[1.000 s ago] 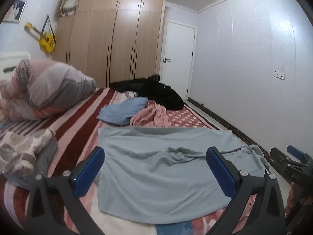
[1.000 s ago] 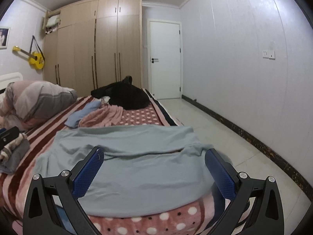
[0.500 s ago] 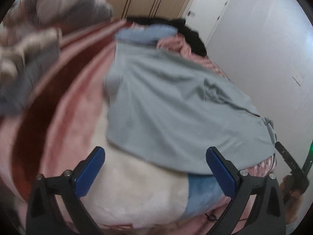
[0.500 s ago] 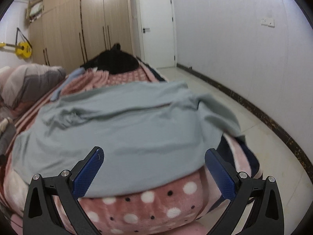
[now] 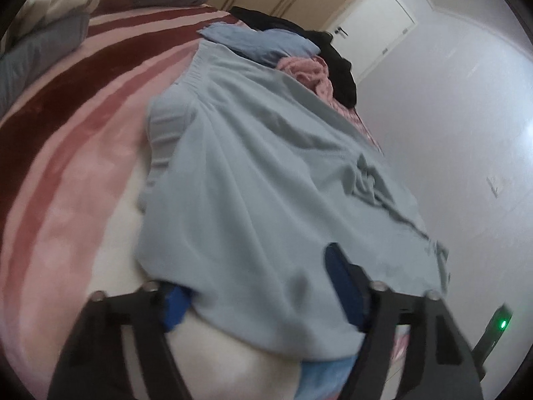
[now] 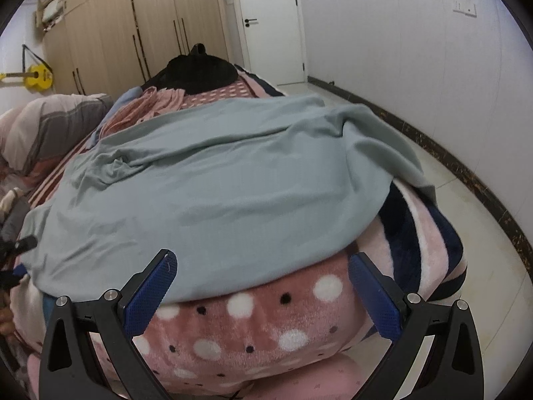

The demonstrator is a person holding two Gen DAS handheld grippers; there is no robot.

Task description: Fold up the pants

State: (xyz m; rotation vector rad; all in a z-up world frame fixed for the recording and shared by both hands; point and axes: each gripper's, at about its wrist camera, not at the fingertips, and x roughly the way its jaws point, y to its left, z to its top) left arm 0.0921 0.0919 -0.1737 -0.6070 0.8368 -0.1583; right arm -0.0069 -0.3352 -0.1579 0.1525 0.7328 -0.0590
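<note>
Bed (image 5: 66, 153) nearer, left gripper (image 5: 263, 286) fingers (image 5: 343, 286) closing around pants (image 5: 266, 183)

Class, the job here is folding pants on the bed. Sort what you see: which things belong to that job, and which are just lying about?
In the job:
- grey-green pants
- left gripper, jaws closing around the pants' near edge
- right gripper, open at the hem

Lying about:
- black garment
- pink garment
- blue garment
- striped pillow
- yellow guitar

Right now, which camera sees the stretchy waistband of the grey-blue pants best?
The left wrist view. There the gathered waistband runs clearly along the far left edge of the pants, by the striped blanket. In the right wrist view the pants are spread wide, but I cannot make out the waistband.
</note>
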